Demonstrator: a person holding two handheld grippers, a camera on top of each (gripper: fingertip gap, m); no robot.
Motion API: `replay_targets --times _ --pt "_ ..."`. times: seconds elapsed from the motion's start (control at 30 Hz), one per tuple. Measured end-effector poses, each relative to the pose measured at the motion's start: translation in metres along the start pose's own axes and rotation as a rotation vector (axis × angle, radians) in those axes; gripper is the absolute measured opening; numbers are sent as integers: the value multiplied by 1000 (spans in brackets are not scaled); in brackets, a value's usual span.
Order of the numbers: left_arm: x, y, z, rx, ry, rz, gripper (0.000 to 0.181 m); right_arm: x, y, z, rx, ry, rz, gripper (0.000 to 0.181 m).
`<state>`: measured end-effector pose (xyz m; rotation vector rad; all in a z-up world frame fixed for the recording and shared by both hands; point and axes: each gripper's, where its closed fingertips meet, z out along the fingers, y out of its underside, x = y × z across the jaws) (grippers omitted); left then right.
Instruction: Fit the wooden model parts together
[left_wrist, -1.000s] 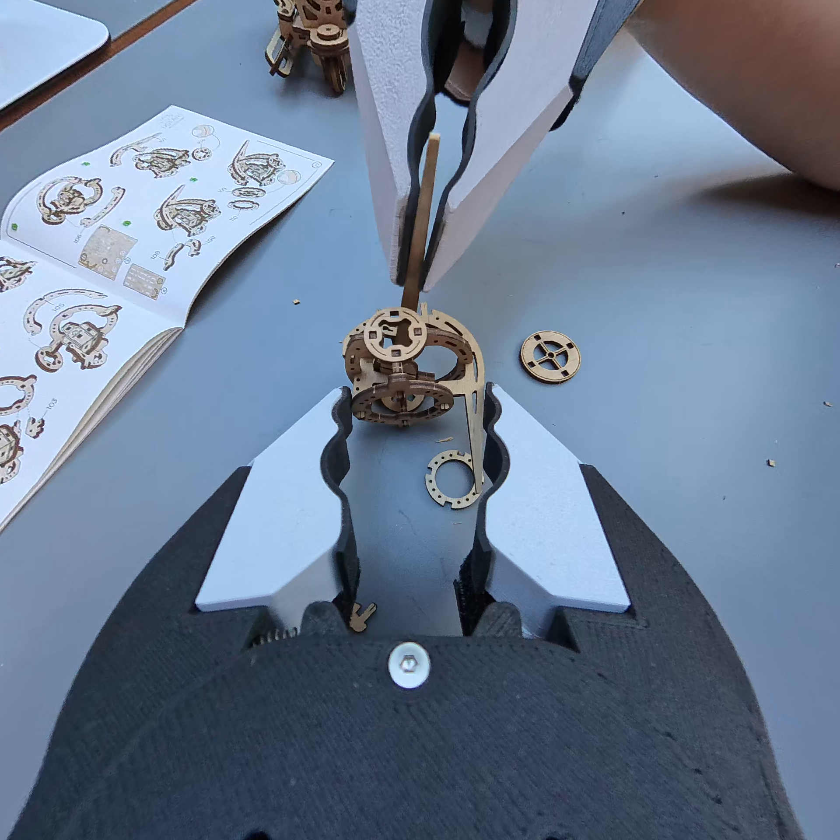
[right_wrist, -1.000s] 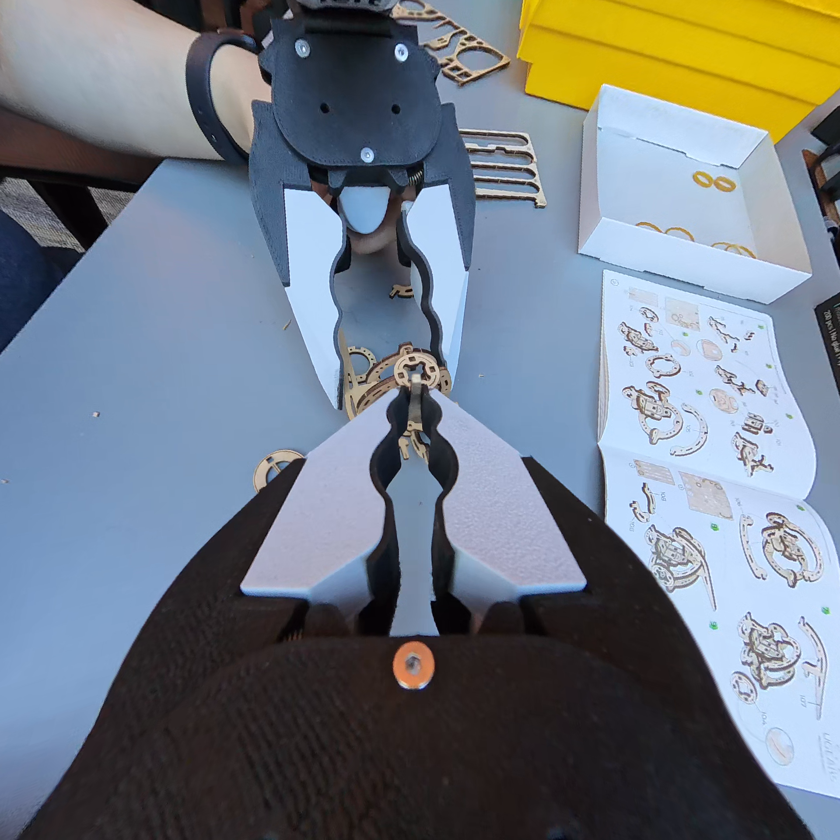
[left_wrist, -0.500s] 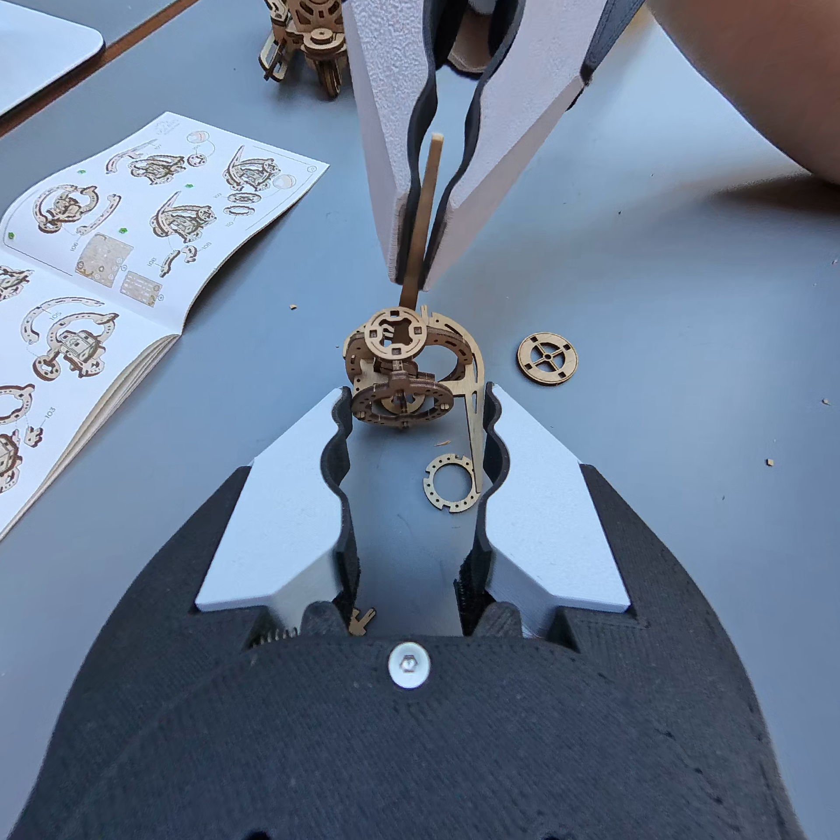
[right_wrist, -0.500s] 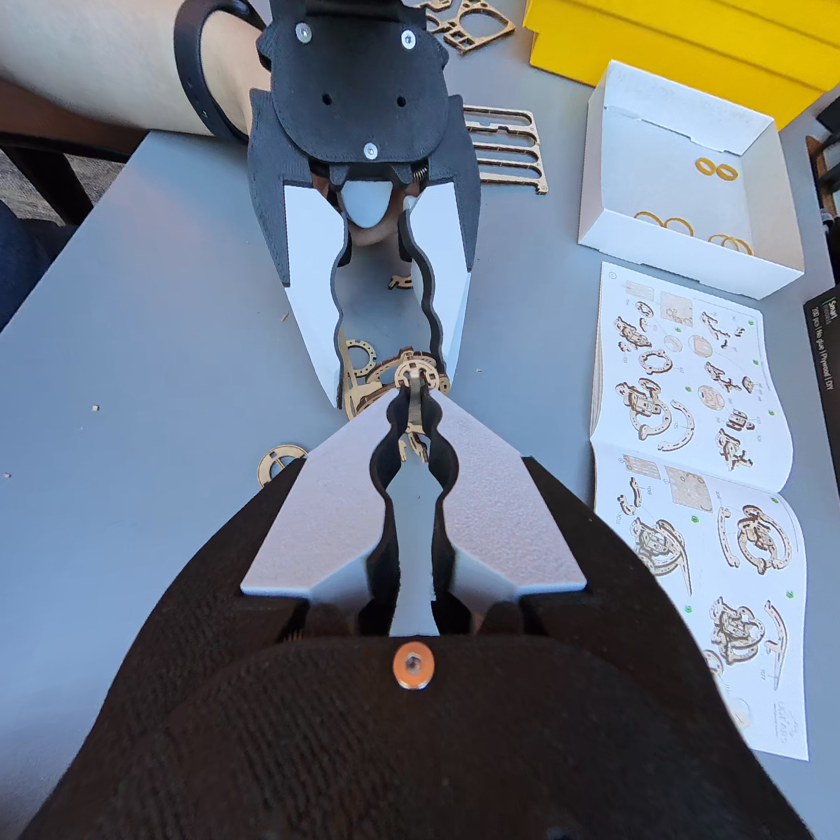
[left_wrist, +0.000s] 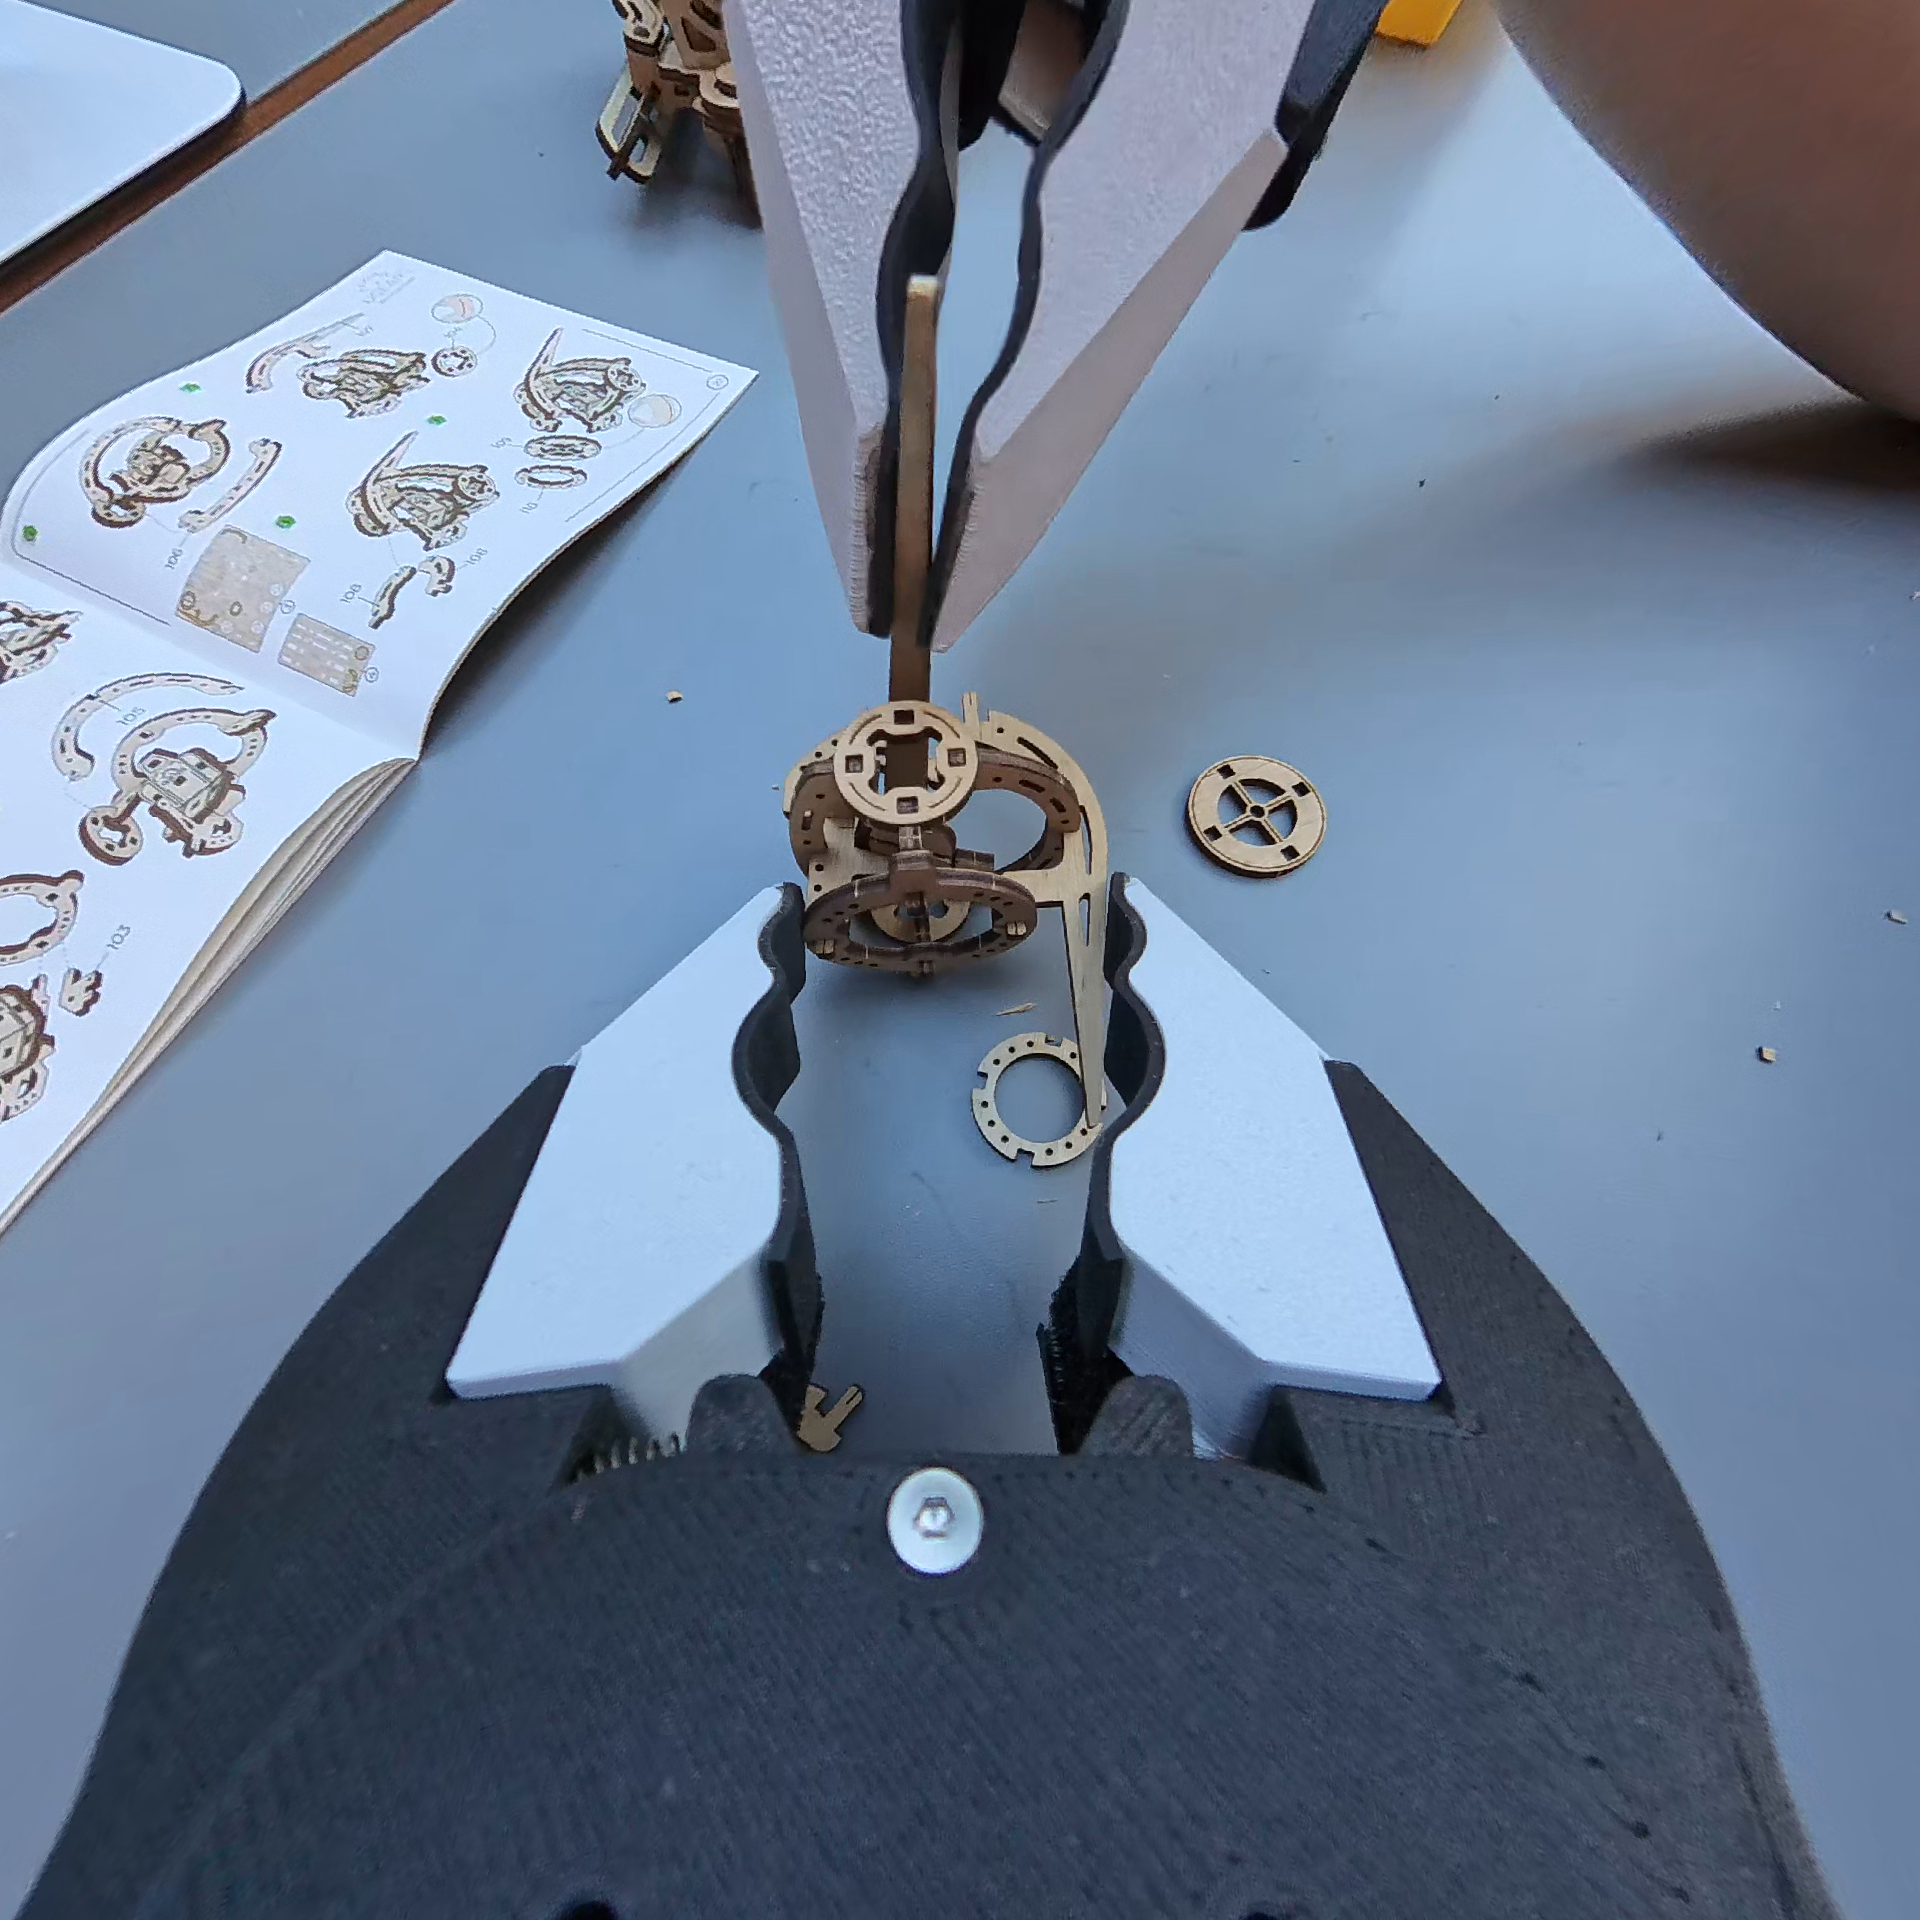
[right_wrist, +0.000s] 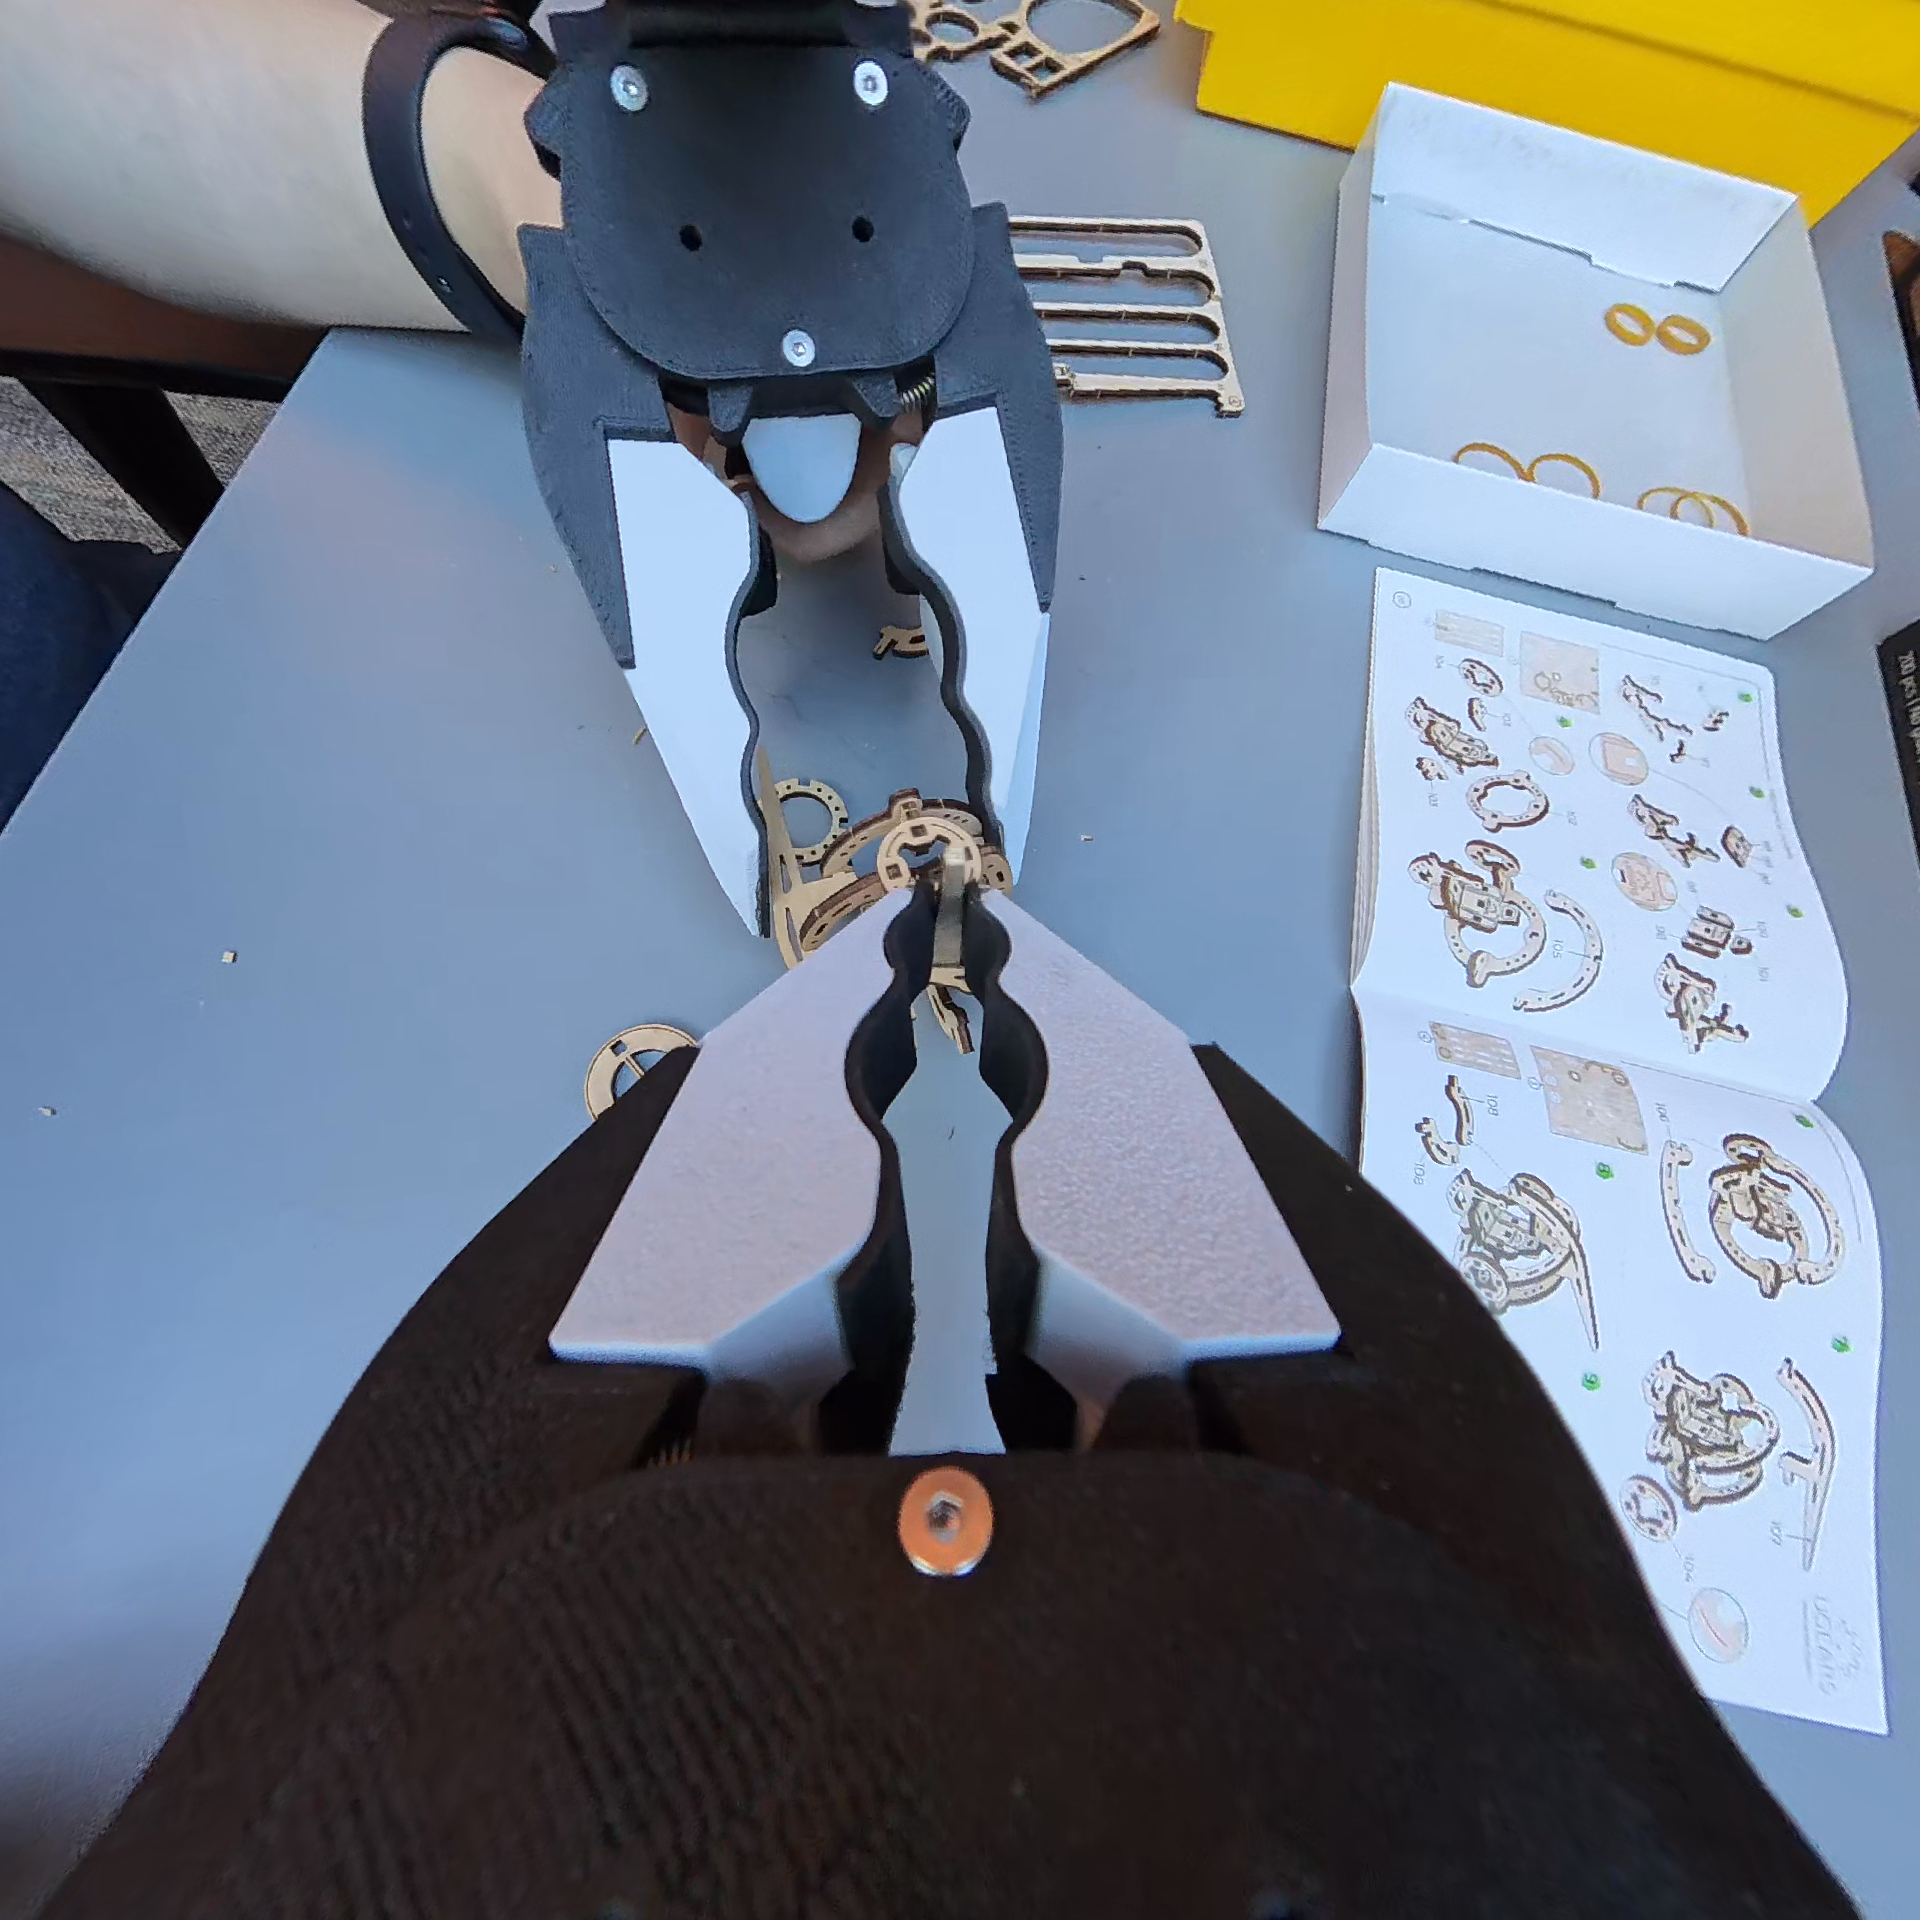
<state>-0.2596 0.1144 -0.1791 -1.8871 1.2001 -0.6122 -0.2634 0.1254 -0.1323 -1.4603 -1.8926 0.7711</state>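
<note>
A small wooden model (left_wrist: 914, 862) stands on the grey table between the fingertips of my open left gripper (left_wrist: 948, 935). Its flat curved arm (left_wrist: 1086, 966) lies against my left gripper's right finger. My right gripper (left_wrist: 904, 623) comes in from the far side and is shut on a thin wooden strip (left_wrist: 916, 468). The strip's lower end meets the round slotted disc (left_wrist: 904, 774) on top of the model. In the right wrist view, the right gripper (right_wrist: 945, 904) holds the strip (right_wrist: 951, 914) against the model (right_wrist: 883, 862), with the left gripper (right_wrist: 873, 821) open opposite.
A toothed ring (left_wrist: 1034, 1096), a spoked disc (left_wrist: 1257, 816) and a small key-shaped piece (left_wrist: 831, 1413) lie loose on the table. An open instruction booklet (left_wrist: 312, 623) lies to the left. A white box (right_wrist: 1590, 353), yellow boxes (right_wrist: 1558, 62) and cut-out wooden sheets (right_wrist: 1132, 312) are farther off. A forearm (left_wrist: 1714, 208) rests nearby.
Almost nothing. The right gripper stays shut on the strip at the model's top disc, shifting only slightly. The left gripper stays open around the model.
</note>
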Motion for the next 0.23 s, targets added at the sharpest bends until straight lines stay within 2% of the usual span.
replay_targets --times 0.03,0.23 --pt "0 0 0 0 1 1 57 0 0 0 -2 -2 1 2" --pt "0 -1 0 0 2 2 57 1 0 1 2 -19 48 3"
